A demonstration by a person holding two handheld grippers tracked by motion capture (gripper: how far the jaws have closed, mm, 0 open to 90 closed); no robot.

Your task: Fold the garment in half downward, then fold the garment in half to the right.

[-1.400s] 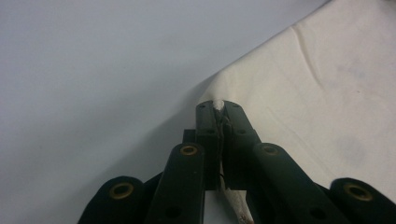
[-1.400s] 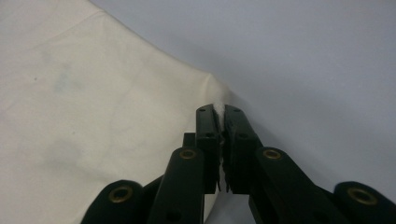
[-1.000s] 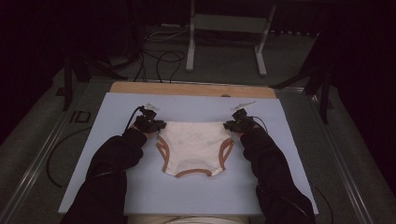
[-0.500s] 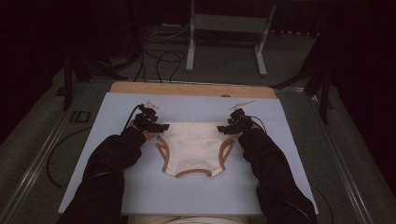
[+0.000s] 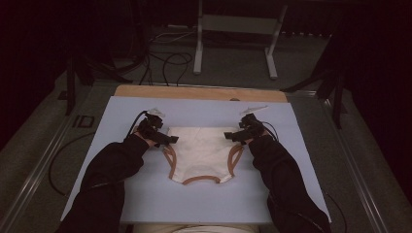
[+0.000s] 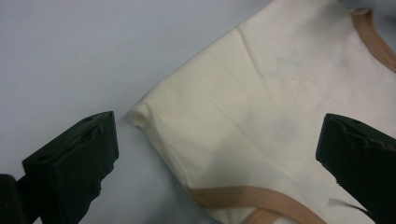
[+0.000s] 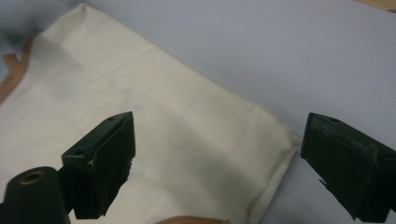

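Cream underwear [image 5: 201, 153] flat between both gaping tongs, ungripped.

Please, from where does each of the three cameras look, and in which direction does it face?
High view: sits above the person's side of the table, faces forward and down on cream underwear; both dark sleeves, left tongs and right tongs show.
Left gripper view: rides on the left tongs, looks down at one waist corner; two black jaws stand open.
Right gripper view: rides on the right tongs, looks at the other waist corner; jaws stand open.
All share the underwear with tan trim on the pale blue sheet.
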